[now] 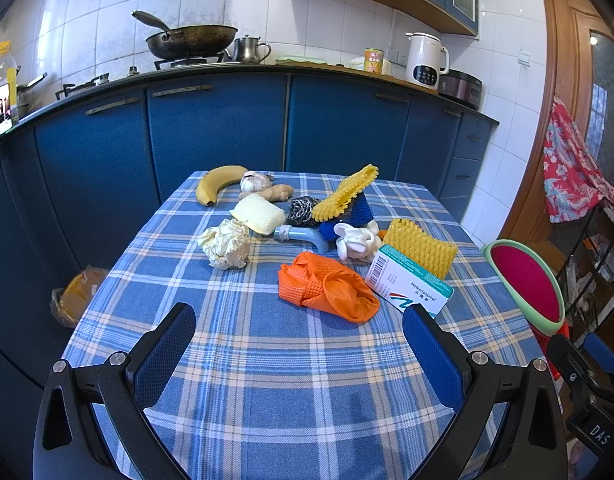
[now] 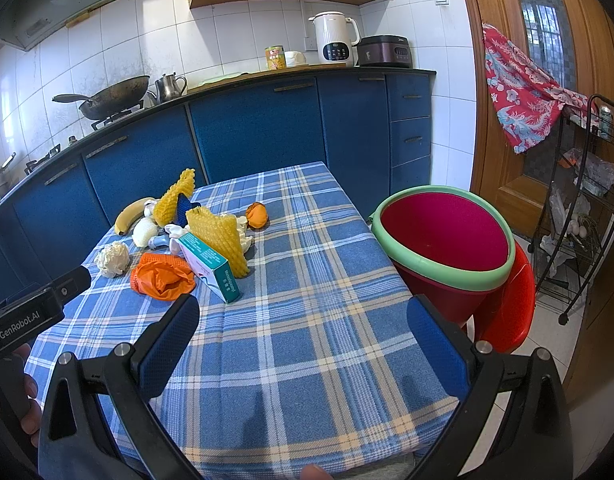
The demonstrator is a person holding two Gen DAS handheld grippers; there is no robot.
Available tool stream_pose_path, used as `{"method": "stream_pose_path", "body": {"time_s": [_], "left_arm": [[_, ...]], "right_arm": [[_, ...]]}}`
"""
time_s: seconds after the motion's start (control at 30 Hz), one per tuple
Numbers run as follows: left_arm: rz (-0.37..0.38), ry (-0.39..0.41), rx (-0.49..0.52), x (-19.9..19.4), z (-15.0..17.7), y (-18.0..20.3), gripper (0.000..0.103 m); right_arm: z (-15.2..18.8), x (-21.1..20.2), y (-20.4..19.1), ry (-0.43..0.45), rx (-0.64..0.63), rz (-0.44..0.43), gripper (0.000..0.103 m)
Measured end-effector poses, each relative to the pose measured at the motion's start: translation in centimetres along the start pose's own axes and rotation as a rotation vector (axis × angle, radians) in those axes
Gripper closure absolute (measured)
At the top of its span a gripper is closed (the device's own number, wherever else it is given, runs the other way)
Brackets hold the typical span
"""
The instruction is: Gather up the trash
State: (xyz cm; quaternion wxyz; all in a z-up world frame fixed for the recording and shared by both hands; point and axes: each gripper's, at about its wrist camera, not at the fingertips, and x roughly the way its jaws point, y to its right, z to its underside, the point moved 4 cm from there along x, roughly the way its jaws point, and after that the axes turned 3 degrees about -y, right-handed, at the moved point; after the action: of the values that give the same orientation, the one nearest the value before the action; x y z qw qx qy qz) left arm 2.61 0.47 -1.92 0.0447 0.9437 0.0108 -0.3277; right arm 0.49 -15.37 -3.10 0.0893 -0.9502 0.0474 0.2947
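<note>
Trash lies in a heap on the blue plaid table [image 1: 267,360]: a crumpled paper ball [image 1: 226,249], an orange net and bag [image 1: 327,286], a white-and-teal medicine box [image 1: 409,284], yellow foam nets [image 1: 421,247] and a white glove [image 1: 357,242]. A red bin with a green rim [image 2: 447,240] stands on a red stool at the table's right side. My left gripper [image 1: 299,334] hovers open above the near table, short of the orange net. My right gripper [image 2: 303,330] is open too, over the near right part of the table, empty.
A banana [image 1: 217,186], garlic [image 1: 254,181], ginger [image 1: 281,192], a sponge [image 1: 259,213], a steel scourer [image 1: 303,210] and a blue pipe piece [image 1: 303,236] share the table. Blue cabinets [image 1: 215,132] stand behind, with a wire rack [image 2: 579,216] and wooden door at right.
</note>
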Motion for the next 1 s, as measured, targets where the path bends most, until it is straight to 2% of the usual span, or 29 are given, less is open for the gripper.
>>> {"method": "stream_pose_path", "body": {"time_s": [0.63,1.0], "left_arm": [[-0.009,-0.027,0.012,0.8,-0.4,-0.4,0.0],[-0.036,-0.102,0.029,4.9,-1.3,-0.4,0.0]], "right_arm": [[0.3,0.9,0.3,-0.026,0.015,-0.005,0.001],[-0.1,3.2,1.4,-0.073,0.047,0.013,0.001]]}}
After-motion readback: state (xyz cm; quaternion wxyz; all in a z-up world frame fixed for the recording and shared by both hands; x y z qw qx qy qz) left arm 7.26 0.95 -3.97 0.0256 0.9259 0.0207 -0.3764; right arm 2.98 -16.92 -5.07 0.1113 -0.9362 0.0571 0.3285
